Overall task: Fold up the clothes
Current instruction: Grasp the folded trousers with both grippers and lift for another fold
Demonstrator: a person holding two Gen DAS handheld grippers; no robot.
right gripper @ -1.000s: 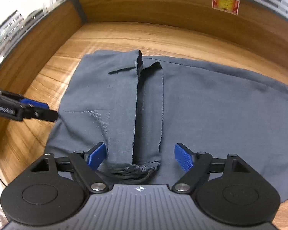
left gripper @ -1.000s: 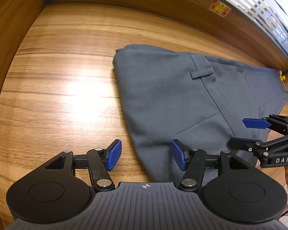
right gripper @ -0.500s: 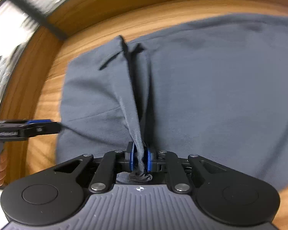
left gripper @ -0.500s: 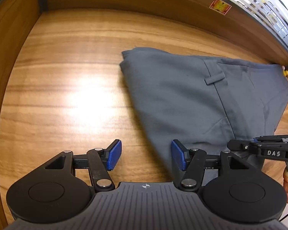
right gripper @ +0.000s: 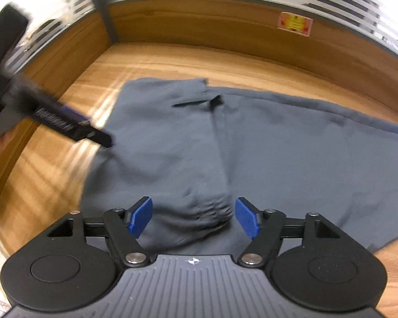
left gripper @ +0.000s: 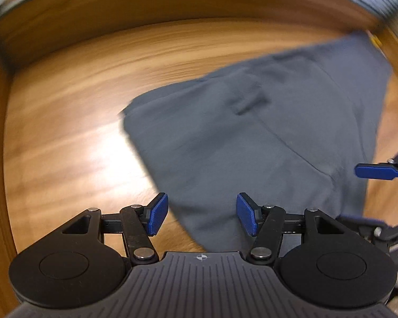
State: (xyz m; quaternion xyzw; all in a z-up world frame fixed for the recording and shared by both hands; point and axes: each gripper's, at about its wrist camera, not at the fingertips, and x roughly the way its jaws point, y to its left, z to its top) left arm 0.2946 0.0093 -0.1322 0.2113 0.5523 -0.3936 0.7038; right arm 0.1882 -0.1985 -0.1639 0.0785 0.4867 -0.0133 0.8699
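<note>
Grey trousers point(right gripper: 265, 153) lie spread on wooden desk point(left gripper: 66, 132), hem bunched btwn right gripper's point(right gripper: 193, 217) open fingers; left gripper point(left gripper: 201, 214), also open, straddles near edge, apparently lining up a grab.

Both tongs same build: left tongs point(left gripper: 202, 217) and right tongs point(right gripper: 193, 217) have matte black linkage arms, silver pivot screws, blue rectangular pads point(left gripper: 156, 216), ribbed grey housing with small crosshair mark, two round black side discs.

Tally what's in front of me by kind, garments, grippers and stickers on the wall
Grey garment: 1
Grippers: 2, the left gripper and the right gripper, both open
Red-and-yellow sticker: 1
Total: 4
</note>
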